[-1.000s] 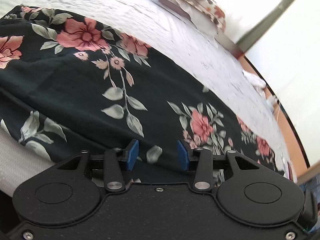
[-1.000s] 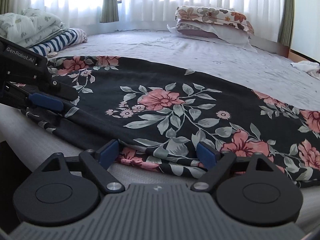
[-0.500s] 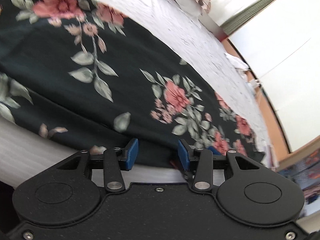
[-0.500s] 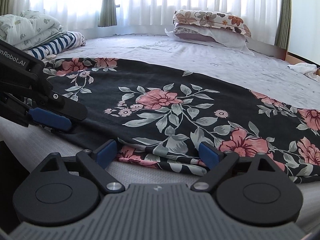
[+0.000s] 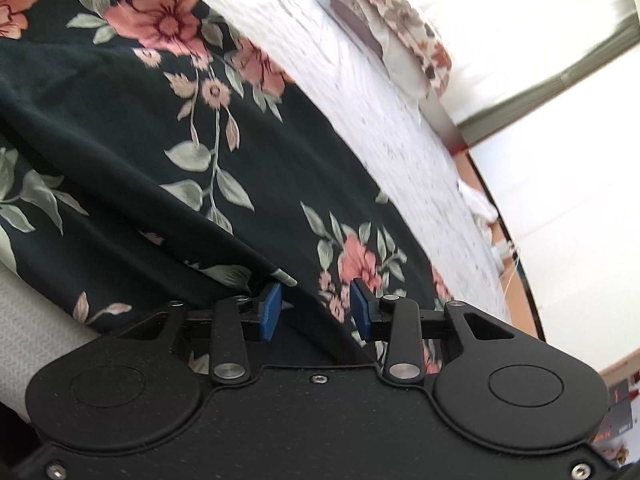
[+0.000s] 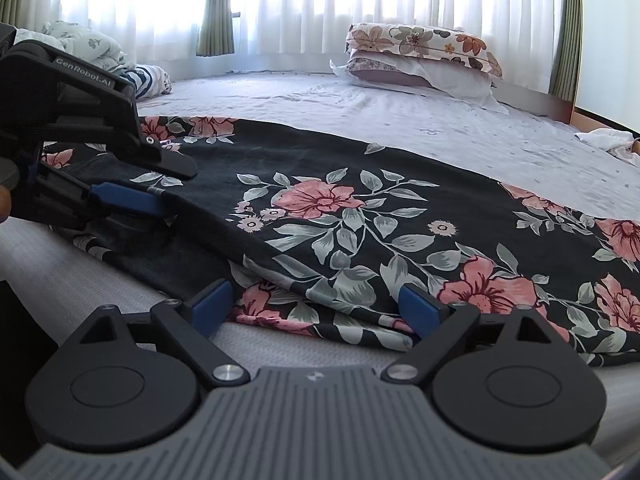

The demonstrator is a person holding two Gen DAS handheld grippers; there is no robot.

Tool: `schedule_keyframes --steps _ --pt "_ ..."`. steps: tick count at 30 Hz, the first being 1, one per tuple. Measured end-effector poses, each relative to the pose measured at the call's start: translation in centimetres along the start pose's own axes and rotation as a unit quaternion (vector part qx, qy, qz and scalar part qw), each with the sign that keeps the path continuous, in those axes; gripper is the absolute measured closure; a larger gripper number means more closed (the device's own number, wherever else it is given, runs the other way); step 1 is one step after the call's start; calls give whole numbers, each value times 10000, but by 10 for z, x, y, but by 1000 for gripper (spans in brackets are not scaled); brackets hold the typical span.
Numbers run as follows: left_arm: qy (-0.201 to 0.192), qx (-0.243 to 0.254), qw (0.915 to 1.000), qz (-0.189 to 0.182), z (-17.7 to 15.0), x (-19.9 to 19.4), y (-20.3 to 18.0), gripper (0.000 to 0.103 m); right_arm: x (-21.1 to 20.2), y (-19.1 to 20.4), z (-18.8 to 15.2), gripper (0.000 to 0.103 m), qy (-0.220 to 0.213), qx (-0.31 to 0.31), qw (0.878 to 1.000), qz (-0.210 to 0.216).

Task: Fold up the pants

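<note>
The black floral pants [image 6: 360,216] lie spread across the bed, also filling the left wrist view [image 5: 140,140]. My left gripper [image 5: 314,310] is open, its blue pads on either side of a raised fold at the pants' near edge; it shows at the left of the right wrist view [image 6: 132,200]. My right gripper [image 6: 316,310] is wide open, its pads straddling the pants' near hem where layers overlap. Neither gripper is closed on the cloth.
The pale bedsheet [image 6: 400,112] stretches behind the pants. Stacked pillows [image 6: 420,56] lie at the back. Folded bedding and a striped cloth [image 6: 148,80] sit at the back left. White cloth [image 6: 608,140] lies at the right edge. Curtained windows stand behind.
My left gripper has pushed forward into the pants' edge, and a fold of cloth now rises between its pads. My right gripper has barely moved.
</note>
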State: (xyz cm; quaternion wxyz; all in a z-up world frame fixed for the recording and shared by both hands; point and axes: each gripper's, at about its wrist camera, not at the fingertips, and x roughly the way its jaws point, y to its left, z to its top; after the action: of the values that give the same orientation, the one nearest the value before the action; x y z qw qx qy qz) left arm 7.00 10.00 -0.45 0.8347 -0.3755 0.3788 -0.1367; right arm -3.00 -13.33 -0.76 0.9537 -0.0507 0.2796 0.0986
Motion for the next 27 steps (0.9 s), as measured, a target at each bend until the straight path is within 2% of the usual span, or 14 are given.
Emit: schedule_keyframes --steps 2,3,4,6,9,10,11,13,16,27 --pt "-210 -123 9997 34 0 -3 3 68 0 -1 0 7 -8 2 10000 3" --pt "-354 -198 9991 98 -2 -4 5 67 0 -1 0 7 -8 3 10000 4" --pt "-502 -257 9982 188 -2 -6 7 60 0 -1 0 7 -9 3 10000 4" --pt "-638 -319 9970 303 -2 -5 10 59 0 -1 0 7 -8 -4 10000 0" --pt "-725 -308 9963 332 -3 -5 11 64 0 -1 0 7 -6 -6 10000 -1" --pt "-734 -238 9964 358 -3 -5 9 69 0 -1 0 7 -4 0 10000 -2" --pt "-746 -167 9963 388 -3 -5 7 82 -1 -1 0 6 -5 5 10000 -11" --pt "-709 -44 9966 426 -1 -5 5 96 -2 1 3 6 0 35 10000 -46" --pt "-692 41 9967 430 0 -6 3 96 -2 4 7 6 -52 9 10000 18" --pt "-590 65 9978 286 3 -20 0 96 20 41 25 8 -139 -735 9972 87"
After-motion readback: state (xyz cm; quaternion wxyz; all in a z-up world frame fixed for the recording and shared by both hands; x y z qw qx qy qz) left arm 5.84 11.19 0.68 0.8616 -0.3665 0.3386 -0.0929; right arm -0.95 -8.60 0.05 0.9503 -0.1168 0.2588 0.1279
